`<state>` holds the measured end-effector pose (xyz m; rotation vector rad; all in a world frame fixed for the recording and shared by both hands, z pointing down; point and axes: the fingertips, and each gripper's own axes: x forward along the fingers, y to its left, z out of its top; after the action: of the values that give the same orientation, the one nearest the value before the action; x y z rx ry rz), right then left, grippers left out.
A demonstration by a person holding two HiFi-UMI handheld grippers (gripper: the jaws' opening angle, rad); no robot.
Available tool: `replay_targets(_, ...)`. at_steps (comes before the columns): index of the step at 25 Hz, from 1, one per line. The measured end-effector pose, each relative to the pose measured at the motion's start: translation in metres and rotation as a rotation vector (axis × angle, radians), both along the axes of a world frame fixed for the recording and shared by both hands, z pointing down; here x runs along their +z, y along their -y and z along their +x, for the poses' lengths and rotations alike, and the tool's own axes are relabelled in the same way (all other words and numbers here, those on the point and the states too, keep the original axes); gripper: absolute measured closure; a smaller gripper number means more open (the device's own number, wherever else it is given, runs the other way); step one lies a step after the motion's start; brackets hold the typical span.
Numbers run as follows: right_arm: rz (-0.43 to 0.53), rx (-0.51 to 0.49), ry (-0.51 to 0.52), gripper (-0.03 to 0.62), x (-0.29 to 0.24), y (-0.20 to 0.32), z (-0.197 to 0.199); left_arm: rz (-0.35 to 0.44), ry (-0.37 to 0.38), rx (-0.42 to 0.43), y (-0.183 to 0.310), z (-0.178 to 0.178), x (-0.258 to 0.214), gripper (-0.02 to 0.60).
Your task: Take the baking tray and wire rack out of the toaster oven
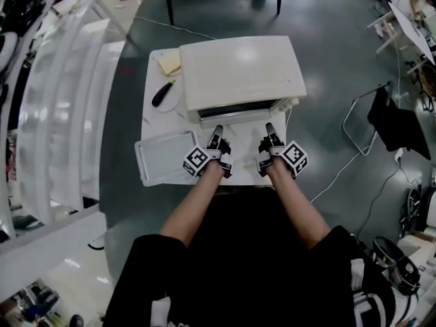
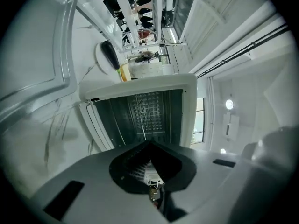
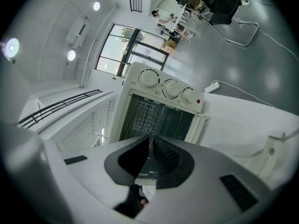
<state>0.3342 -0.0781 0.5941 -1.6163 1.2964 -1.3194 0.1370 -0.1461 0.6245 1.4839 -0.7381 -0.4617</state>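
Now your left gripper (image 1: 217,129) and right gripper (image 1: 270,127) sit jaws together, empty, facing open white boxy toaster oven (image 1: 240,70). Shallow silver rectangular baking tray (image 1: 165,157) lies front-left of oven.

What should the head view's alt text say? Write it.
Seen from above, a person's forearms aim the left gripper and right gripper at the open front of a white toaster oven on a white table. A baking tray lies left of them.

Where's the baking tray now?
Head view: the baking tray lies on the table, front-left, outside the toaster oven, just left of the left gripper.
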Motion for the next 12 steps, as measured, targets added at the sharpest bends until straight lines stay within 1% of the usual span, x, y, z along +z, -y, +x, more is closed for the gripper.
replay_targets(4, -0.024, -0.045, -0.002, 0.556, 0.015, 0.023, 0.022, 0.000, 0.019, -0.036, 0.021, 0.017, 0.010, 0.560)
replay_targets(8, 0.011, -0.077, 0.010, 0.551, 0.019, 0.049, 0.041, 0.004, 0.022, -0.108, 0.040, 0.025, 0.013, 0.560)
replay_targets(9, 0.019, -0.079, 0.016, 0.533, 0.019, 0.055, 0.045, 0.008, 0.022, -0.123, 0.044, 0.025, 0.013, 0.558)
replay_targets(11, 0.034, -0.091, 0.033, 0.442, 0.020, 0.065, 0.048, 0.021, 0.039, -0.156, 0.051, 0.022, 0.013, 0.555)
replay_targets(12, 0.038, -0.102, 0.039, 0.428, 0.022, 0.069, 0.048, 0.027, 0.047, -0.175, 0.053, 0.020, 0.013, 0.542)
